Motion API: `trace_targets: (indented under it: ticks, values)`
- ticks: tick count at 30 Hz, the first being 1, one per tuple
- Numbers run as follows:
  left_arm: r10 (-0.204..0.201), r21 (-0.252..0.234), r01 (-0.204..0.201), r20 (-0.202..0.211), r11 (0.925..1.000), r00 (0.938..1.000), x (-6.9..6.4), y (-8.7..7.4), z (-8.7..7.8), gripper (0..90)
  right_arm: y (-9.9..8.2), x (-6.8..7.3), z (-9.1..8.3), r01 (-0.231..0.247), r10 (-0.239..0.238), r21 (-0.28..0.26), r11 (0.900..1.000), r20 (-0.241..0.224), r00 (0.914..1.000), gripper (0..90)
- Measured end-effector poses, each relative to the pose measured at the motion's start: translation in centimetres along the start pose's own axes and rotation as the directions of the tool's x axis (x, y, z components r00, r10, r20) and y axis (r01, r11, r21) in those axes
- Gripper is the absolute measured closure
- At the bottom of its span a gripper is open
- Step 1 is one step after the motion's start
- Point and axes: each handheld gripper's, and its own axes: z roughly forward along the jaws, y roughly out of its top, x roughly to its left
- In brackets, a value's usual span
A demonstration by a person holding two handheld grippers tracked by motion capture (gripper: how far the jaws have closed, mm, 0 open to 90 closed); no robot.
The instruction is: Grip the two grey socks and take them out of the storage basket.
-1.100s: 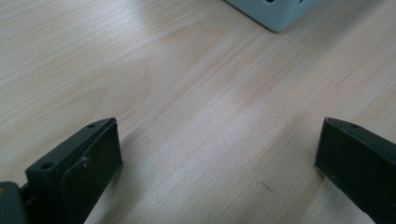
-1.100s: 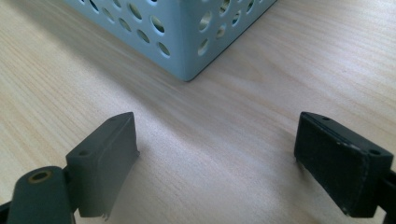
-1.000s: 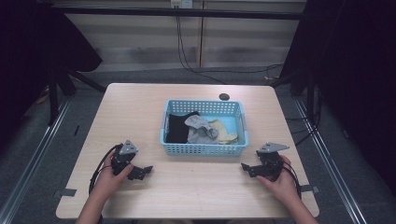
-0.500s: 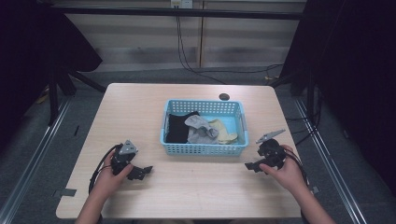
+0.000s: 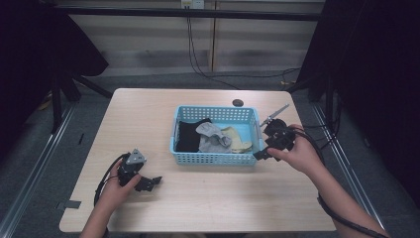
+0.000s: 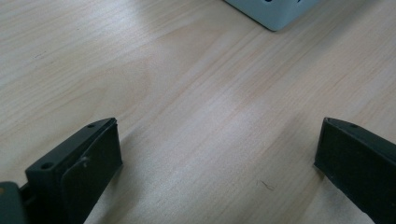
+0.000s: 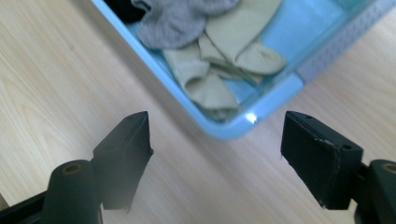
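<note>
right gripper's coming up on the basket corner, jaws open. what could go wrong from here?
1. The right gripper hangs open right at the blue basket's near corner; a low approach could hit the rim and shove the basket rather than reach inside.
2. The beige socks lie overlapped under the grey sock, so one pinch may lift several.
3. The left gripper rests far off, so nothing steadies the basket.

Wooden table, small dark disc

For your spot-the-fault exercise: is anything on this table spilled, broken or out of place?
Nothing stands out. The socks lie loosely heaped inside the blue basket, none over its rim, and the basket sits square on the table.
</note>
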Motion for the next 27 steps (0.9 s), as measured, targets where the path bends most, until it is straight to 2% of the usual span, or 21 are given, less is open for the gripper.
trace_targets:
  ticks: [1,6,10,11,14,15,19,24,27]
  values:
    - [0.0,0.0,0.0,0.0,1.0,1.0,0.0,0.0,0.0,0.0,0.0,0.0,0.0,0.0,0.0,0.0,1.0,0.0,1.0,24.4]
    - [0.001,0.0,-0.001,0.0,1.0,1.0,0.0,0.0,0.0,0.0,2.5,-0.1,1.4,0.014,-0.014,0.045,0.9989,0.002,0.9999,24.9]
    - [0.001,0.0,-0.001,0.001,1.0,1.0,0.0,0.0,0.0,0.0,4.0,-0.4,2.6,0.003,-0.004,0.058,0.9983,0.003,1.0,24.6]
    - [0.001,0.0,-0.001,0.001,1.0,1.0,0.0,0.0,0.0,0.0,4.8,-0.7,3.1,-0.015,0.015,0.056,0.9983,0.005,0.9999,24.6]
    - [0.005,0.0,-0.005,0.0,1.0,1.0,0.0,0.0,0.0,0.0,5.5,-0.9,3.7,-0.025,0.026,0.067,0.9974,-0.002,0.9997,24.9]
    - [0.005,0.0,-0.005,0.0,1.0,1.0,0.0,0.0,0.0,0.0,5.8,-1.0,4.0,-0.024,0.024,0.069,0.9973,0.009,0.9997,25.1]
    - [-0.001,-0.005,0.001,0.002,1.0,1.0,0.0,0.0,0.0,0.0,7.1,-0.9,5.5,-0.014,0.013,0.083,0.9964,0.007,0.9999,25.9]
    - [0.001,-0.006,-0.001,0.001,1.0,1.0,0.0,0.0,0.0,0.0,7.9,-0.7,6.8,-0.013,0.013,0.089,0.9959,-0.004,0.9999,27.3]
    - [0.002,-0.006,-0.002,0.0,1.0,1.0,0.0,0.0,0.0,0.0,8.4,-0.7,7.8,-0.024,0.023,0.093,0.9954,0.005,0.9997,29.7]
